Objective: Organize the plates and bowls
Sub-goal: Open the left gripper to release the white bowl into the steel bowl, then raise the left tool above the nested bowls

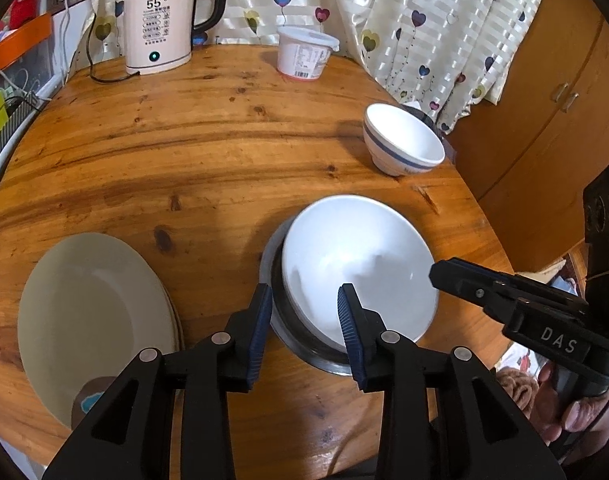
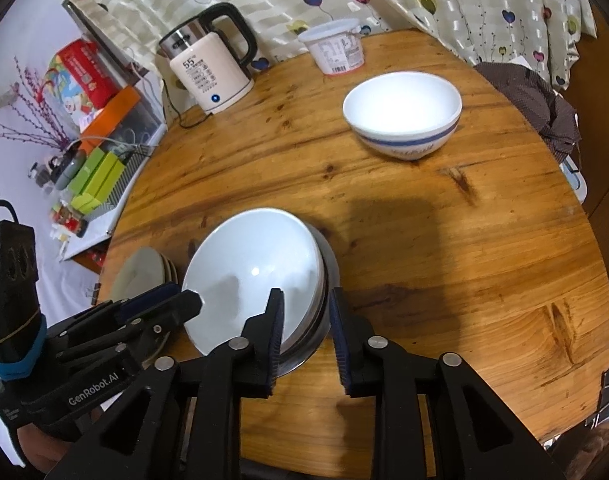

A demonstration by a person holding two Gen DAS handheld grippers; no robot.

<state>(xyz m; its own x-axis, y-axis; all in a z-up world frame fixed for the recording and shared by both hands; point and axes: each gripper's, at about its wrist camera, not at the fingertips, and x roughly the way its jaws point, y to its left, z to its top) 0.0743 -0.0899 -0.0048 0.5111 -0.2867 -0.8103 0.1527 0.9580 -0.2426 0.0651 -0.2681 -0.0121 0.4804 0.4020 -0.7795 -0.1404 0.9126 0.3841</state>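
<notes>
A white bowl (image 1: 356, 256) sits tilted inside a steel bowl (image 1: 278, 312) near the front of the round wooden table (image 1: 184, 152). My left gripper (image 1: 304, 300) is open, its fingers straddling the near left rim of these bowls. My right gripper (image 2: 304, 308) is open, its fingers straddling their right rim (image 2: 322, 280). A stack of cream plates (image 1: 92, 312) lies to the left. A white bowl with a blue stripe (image 1: 402, 140) stands upright at the far right; it also shows in the right wrist view (image 2: 404, 114).
An electric kettle (image 1: 160, 20) with its cord stands at the back left. A white plastic tub (image 1: 304, 52) stands at the back by the curtain. A dark cloth (image 2: 532, 96) hangs at the table's right edge. Shelves with boxes (image 2: 96, 168) stand left of the table.
</notes>
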